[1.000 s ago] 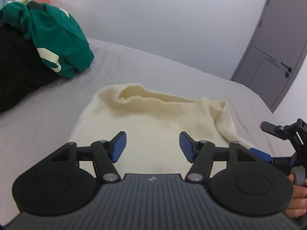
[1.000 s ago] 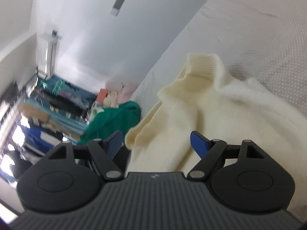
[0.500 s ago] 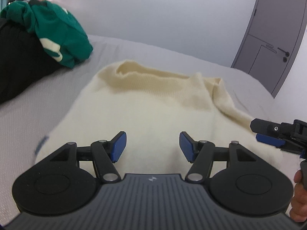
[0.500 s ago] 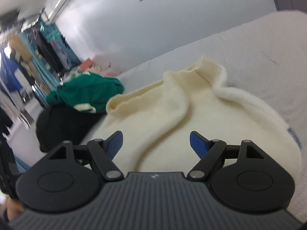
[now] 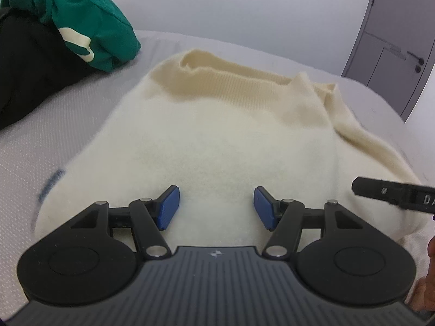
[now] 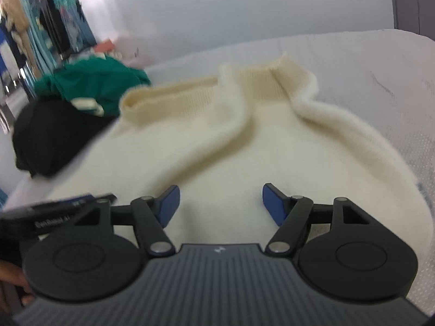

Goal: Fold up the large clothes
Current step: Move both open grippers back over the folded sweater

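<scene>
On the pale grey bed (image 5: 81,125), a cream sweater (image 5: 223,146) lies across the middle, its ribbed band at twelve o'clock and its near edge at six o'clock under both tools. It looks already doubled into a compact block, with a sleeve (image 6: 320,114) lying loosely along its edge at two o'clock in the right wrist view, so I judge the fold partly done: a further fold and some tidying likely remain. The left gripper (image 5: 216,207) hovers over the near part of the sweater, jaws well apart and holding nothing. The right gripper (image 6: 220,207) has just been narrowing its jaws, yet they are apart with only fabric beneath them, nothing pinched. Count: one cream sweater, two grippers, one green garment (image 5: 89,19) at ten o'clock piled on one black garment (image 5: 30,62), both apparently unfolded. One grey door (image 5: 391,43) stands at two o'clock.
</scene>
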Demonstrator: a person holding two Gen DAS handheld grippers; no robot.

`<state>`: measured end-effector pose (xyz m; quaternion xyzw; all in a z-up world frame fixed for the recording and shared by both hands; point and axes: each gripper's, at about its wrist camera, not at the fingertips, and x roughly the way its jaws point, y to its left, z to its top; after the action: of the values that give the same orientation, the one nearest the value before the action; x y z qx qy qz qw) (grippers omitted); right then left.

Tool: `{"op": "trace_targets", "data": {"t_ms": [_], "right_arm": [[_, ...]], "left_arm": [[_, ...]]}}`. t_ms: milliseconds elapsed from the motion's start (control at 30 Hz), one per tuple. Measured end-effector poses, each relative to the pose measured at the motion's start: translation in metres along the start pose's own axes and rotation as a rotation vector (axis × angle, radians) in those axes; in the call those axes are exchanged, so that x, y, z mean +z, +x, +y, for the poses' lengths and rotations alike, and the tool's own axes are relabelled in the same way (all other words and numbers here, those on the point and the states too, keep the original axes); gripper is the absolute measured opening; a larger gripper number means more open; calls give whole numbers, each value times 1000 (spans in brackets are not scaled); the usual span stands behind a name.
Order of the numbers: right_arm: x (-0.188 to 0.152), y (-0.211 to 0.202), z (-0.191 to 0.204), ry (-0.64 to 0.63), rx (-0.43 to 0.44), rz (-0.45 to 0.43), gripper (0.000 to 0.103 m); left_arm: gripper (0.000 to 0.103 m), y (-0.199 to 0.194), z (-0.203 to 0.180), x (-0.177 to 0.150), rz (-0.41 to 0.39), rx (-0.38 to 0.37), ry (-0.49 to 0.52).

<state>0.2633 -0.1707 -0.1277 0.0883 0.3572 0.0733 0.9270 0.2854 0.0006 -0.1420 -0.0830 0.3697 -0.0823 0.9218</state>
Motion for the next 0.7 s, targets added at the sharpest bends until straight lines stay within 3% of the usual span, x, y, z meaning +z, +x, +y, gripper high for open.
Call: {"op": "trace_targets", "data": {"t_ms": [200,433,567,700], "right_arm": [[-6,14,5,-42,-36,67,70],[-6,11,7,-51,-40,72,70],[0,1,5,-36,-27,41,69],[13,-12,-2,-22,-31,-49,69]], "left_arm": [[66,11,3,-6,40,16,1],[66,12,-1,-7,38,34,17],[66,5,-2,0,19,32,27],[67,-7,4,21,-49,50,34]]}}
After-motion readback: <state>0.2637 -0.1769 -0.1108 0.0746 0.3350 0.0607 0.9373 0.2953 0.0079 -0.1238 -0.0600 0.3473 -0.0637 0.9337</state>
